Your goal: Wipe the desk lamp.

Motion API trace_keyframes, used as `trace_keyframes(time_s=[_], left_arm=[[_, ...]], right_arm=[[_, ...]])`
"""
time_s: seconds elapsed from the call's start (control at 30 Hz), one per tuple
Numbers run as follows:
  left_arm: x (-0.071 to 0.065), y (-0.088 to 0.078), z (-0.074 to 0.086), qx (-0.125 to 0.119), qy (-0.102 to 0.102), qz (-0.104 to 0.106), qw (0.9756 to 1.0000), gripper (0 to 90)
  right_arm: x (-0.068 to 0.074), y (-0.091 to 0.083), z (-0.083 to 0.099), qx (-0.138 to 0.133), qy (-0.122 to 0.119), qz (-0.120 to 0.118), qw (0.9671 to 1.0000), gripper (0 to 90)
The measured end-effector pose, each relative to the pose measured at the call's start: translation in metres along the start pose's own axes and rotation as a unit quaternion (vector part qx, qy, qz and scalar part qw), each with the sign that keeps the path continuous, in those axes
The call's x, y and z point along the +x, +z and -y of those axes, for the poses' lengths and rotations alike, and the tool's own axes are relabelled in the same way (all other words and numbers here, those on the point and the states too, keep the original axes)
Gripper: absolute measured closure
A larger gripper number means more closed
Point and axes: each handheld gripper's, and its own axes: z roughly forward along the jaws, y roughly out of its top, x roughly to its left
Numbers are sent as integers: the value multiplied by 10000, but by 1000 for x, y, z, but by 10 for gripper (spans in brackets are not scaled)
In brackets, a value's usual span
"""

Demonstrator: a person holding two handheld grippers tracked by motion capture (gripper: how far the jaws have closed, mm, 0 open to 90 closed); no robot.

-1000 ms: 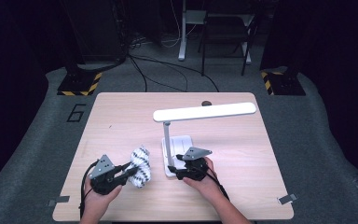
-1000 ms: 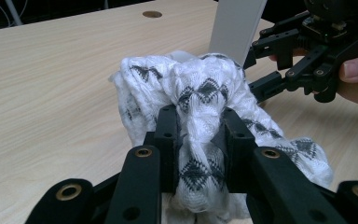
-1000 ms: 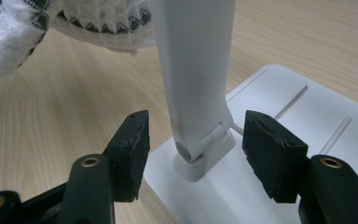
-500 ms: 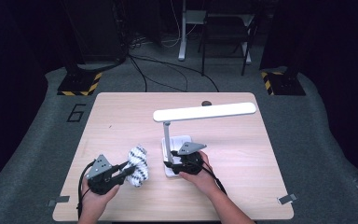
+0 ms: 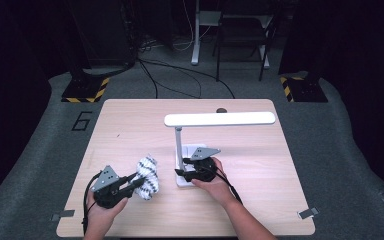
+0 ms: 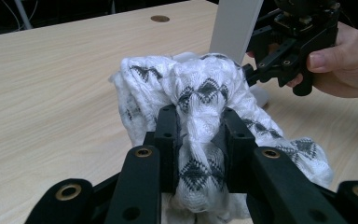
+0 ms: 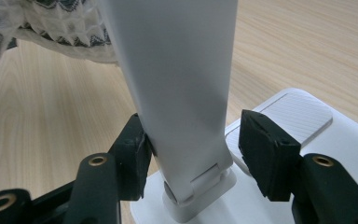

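A white knitted cloth [image 5: 147, 175] with a dark zigzag pattern lies bunched at the table's front left. My left gripper [image 5: 137, 181] is shut on it, and a fold of the cloth [image 6: 200, 84] is pinched between the jaws of the left gripper [image 6: 198, 123]. A white desk lamp [image 5: 219, 119] stands mid-table on a flat base [image 5: 192, 150]. My right gripper [image 5: 180, 172] straddles the lamp's stem [image 7: 177, 70] just above the base [image 7: 307, 140]. One jaw of the right gripper [image 7: 196, 140] touches the stem and the other stands off it. These jaws have just been opening a little.
The wooden table [image 5: 280, 165] has a small dark round hole [image 5: 221, 110] at its far edge behind the lamp. The right gripper [image 6: 256, 65] sits close beside the cloth. Yellow-black striped stands [image 5: 85, 90] and cables lie on the floor beyond.
My right gripper has slid a little forward and left, up against the lamp's stem. The left gripper and the cloth have stayed where they were.
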Motion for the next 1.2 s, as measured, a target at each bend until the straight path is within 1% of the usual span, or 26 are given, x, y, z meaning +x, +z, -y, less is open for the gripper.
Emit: trace_keyframes(time_s=[0.1,0.13,0.17,0.2,0.23,0.27,0.3,0.37,0.47,0.5,0.53,0.6,0.7,0.73,0.77,0.8,0.9,0.93,0.97,1.0,1.07,1.2], left_arm=[[0,0,0,-43,-7,-22,10000,722],[1,0,0,-60,-22,-28,10000,722],[1,0,0,-60,-22,-28,10000,721],[1,-1,1,-59,-28,-40,10000,721],[1,-1,1,-58,-27,-42,10000,722],[1,-2,0,-20,-15,-18,10000,721],[1,-1,1,-67,-21,-52,10000,722],[2,-2,0,-20,-16,-23,10000,722],[2,-2,0,-30,-16,-22,10000,721],[2,-2,0,-30,-16,-22,10000,721],[2,-2,0,-40,-23,-21,10000,722],[3,-2,0,-32,-29,-15,10000,721],[2,-2,0,-25,-28,-23,10000,722],[2,-2,0,-34,-23,-14,10000,722],[2,-2,0,-34,-23,-14,10000,722],[2,-1,0,-73,-70,-19,9999,722],[1,-1,0,-72,-71,-27,9999,722],[1,-1,0,-72,-72,-30,9999,722],[1,-1,0,-72,-72,-30,9999,721],[1,-1,-1,-60,-67,-12,10000,721],[1,-1,-1,-62,-73,-8,10000,721],[1,-1,-1,-56,-71,-7,10000,721]], right_arm=[[-1,3,-1,-32,-46,-12,10000,465],[-1,4,-2,-11,32,-23,10000,474],[-1,4,-2,-11,32,-23,10000,474],[-1,6,-2,-26,50,-85,9999,488],[-2,7,-2,-36,14,-111,9999,492],[-3,8,-2,-49,14,-137,9999,492],[-3,8,-2,-36,10,-142,9999,493],[-2,7,-3,-8,90,-136,9999,494],[-1,6,-3,0,104,-116,9999,496],[-1,6,-3,16,100,-134,9999,496],[-1,6,-3,-2,45,-161,9999,497],[0,5,-2,7,45,-182,9998,498],[1,4,-2,7,37,-148,9999,501],[3,4,-2,12,15,-104,9999,503],[6,4,-1,20,95,-93,9999,503],[7,3,-1,28,82,-94,9999,503],[10,4,-1,38,27,-86,10000,503],[14,3,-2,79,93,-45,9999,503],[14,3,-2,79,93,-45,9999,503],[17,4,-1,50,49,-24,10000,503],[21,3,1,27,85,-3,10000,504],[27,0,4,3,65,-19,10000,504]])
